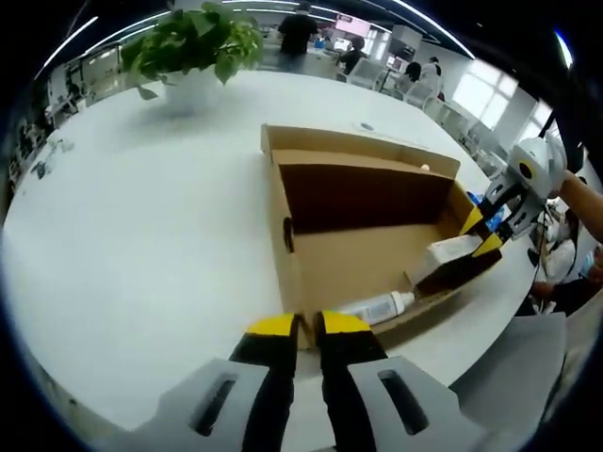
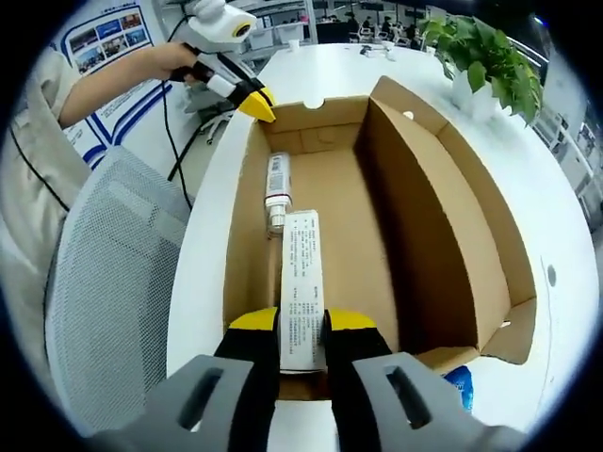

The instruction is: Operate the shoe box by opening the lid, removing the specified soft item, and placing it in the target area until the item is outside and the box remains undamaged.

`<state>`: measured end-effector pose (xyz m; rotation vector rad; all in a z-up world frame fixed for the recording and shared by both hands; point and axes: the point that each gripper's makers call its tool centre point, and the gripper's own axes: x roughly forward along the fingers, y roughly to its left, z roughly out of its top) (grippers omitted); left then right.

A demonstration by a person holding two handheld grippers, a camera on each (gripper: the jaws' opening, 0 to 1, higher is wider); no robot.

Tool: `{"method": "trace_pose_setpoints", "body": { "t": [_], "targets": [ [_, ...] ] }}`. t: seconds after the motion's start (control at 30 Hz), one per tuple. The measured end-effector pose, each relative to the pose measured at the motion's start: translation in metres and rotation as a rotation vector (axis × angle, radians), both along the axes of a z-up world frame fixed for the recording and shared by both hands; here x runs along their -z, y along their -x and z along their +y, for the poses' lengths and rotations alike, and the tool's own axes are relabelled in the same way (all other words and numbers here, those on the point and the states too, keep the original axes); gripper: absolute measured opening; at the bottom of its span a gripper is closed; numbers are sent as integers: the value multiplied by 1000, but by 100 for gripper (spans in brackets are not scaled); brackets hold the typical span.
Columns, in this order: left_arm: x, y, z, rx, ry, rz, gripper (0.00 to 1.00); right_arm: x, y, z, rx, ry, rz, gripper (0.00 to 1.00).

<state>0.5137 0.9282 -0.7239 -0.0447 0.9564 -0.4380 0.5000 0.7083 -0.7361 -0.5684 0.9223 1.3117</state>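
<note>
An open cardboard shoe box point(image 1: 292, 254) lies on the white table, its lid point(image 1: 358, 141) folded back. Inside are a white tube point(image 1: 377, 306) and a long white printed carton point(image 1: 452, 252). My left gripper point(image 1: 308, 325) is shut on the box's near wall at its corner; it also appears in the right gripper view as the left gripper point(image 2: 259, 102) at the box's far end. My right gripper point(image 2: 303, 320) is shut on the end of the carton point(image 2: 301, 273), which lies lengthwise in the box point(image 2: 245, 235) with the tube point(image 2: 276, 193) beyond it. The right gripper point(image 1: 482, 234) reaches over the box's right end.
A potted plant point(image 1: 198, 42) stands at the far side of the round white table point(image 1: 141, 235). A grey mesh chair point(image 2: 113, 282) is close to the table's edge. A small blue object point(image 2: 462, 386) lies beside the box. People are in the background.
</note>
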Motion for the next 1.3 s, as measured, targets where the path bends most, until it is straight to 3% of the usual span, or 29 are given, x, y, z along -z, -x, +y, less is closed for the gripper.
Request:
{"method": "trace_pose_setpoints", "body": {
  "t": [1.3],
  "targets": [
    [0,0,-1,-5,-8,9,5,-77,-28,-17,91,-147,-108,15]
  ]
}}
